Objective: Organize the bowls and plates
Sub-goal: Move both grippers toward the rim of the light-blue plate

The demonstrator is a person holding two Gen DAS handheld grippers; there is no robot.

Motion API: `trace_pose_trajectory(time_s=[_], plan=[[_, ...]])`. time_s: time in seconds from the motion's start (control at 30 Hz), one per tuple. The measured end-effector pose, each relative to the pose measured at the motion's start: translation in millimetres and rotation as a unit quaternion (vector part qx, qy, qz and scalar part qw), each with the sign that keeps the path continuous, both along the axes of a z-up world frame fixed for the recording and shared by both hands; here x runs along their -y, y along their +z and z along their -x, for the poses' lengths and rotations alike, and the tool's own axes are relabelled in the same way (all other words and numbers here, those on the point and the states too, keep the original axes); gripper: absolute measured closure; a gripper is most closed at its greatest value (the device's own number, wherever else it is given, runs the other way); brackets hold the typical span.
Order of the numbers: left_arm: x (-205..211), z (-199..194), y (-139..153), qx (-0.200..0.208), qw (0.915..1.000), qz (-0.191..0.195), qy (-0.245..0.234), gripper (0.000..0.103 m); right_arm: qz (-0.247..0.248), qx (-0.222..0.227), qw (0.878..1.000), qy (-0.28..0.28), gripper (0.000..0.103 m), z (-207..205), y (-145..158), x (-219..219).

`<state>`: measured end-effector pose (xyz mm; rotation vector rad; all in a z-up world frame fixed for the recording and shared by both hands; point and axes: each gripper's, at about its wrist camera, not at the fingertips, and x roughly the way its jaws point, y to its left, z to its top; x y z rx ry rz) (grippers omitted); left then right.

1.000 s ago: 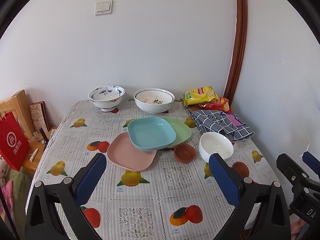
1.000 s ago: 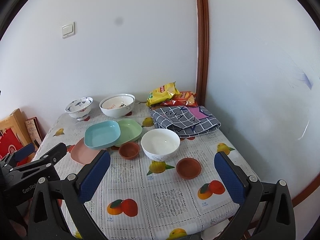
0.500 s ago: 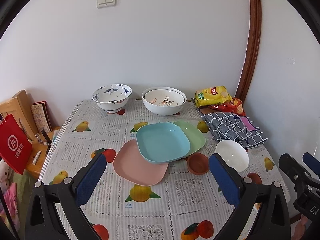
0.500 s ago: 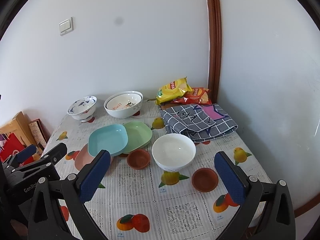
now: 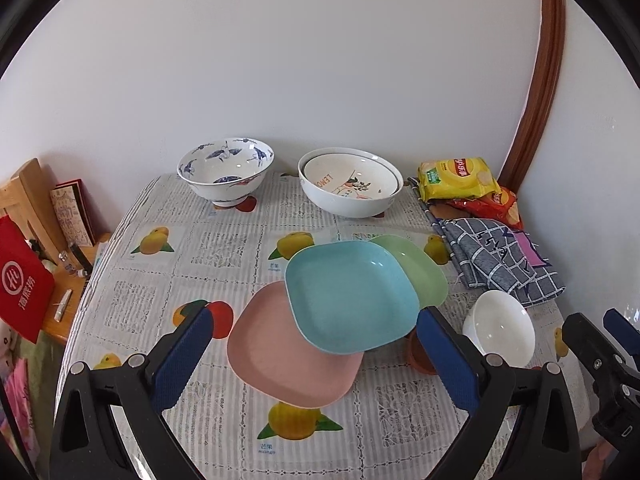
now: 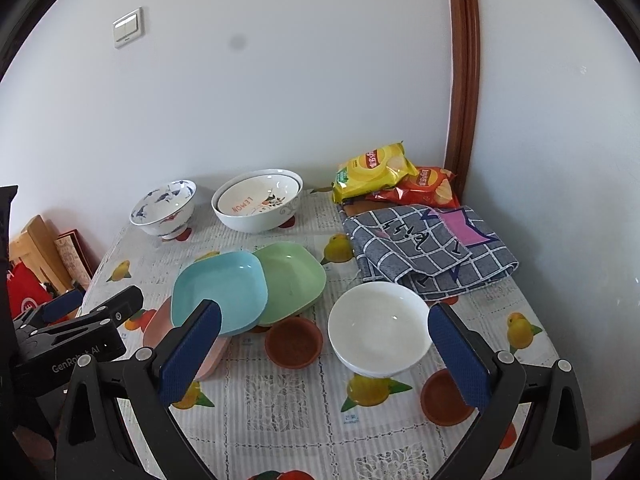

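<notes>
Left gripper point(image 5: 312, 354) spread wide, nothing between its blue pads point(image 5: 182, 358), hovering above the near part of the table point(image 5: 192, 248) over the pink plate point(image 5: 280, 364)

Right gripper point(image 6: 324, 354) likewise wide apart and empty, poised over the white bowl point(image 6: 380, 328) and the small brown dish point(image 6: 294, 342) just left of that bowl

Second brown dish point(image 6: 444, 398) near the right gripper's right pad, close to the table's front right edge

Three square plates overlapping mid-table: pink plate lowest and nearest, blue plate point(image 5: 350, 294) lying across its far corner, green plate point(image 5: 416, 266) tucked under the blue one's far right side

White bowl upright, just right of the plates, apart from them

Along the wall at the back, blue-and-white patterned bowl point(image 5: 226, 172) on the left, upright on its foot; beside it a large white bowl point(image 5: 350, 188) with a smaller lettered bowl nested inside

Yellow snack bag point(image 5: 458, 178) and red snack bag point(image 6: 424, 188) in the far right corner, yellow partly over red

Folded checked cloth point(image 6: 428, 250) in front of the bags, near the white bowl

Fruit-print cloth covering the table

Red paper bag point(image 5: 22, 284) and a wooden chair point(image 5: 34, 196) off the table's left side

Light switch point(image 6: 128, 28) on the wall above
</notes>
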<state>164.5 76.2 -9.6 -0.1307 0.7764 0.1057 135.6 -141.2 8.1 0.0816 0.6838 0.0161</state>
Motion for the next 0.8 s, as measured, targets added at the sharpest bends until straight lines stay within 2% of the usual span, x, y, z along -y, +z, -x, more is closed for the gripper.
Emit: trace_pose_trajectory(time_s=[0.53,0.63,0.8], plan=[[-31,-64,-37,-0.034,0.9989,-0.002,0.034,0.006,-0.001,-0.059,0.997,0.046,0.023,-82,-53,-29],[-28,-76,-45,-0.041,0.9986,-0.014,0.031,0.010,-0.001,-0.067,0.996,0.051,0.024,-92,-61,-31],[-27,-94,-59,-0.052,0.9985,-0.008,0.018,0.016,-0.007,-0.091,0.994,0.058,0.035,-104,-81,-34]])
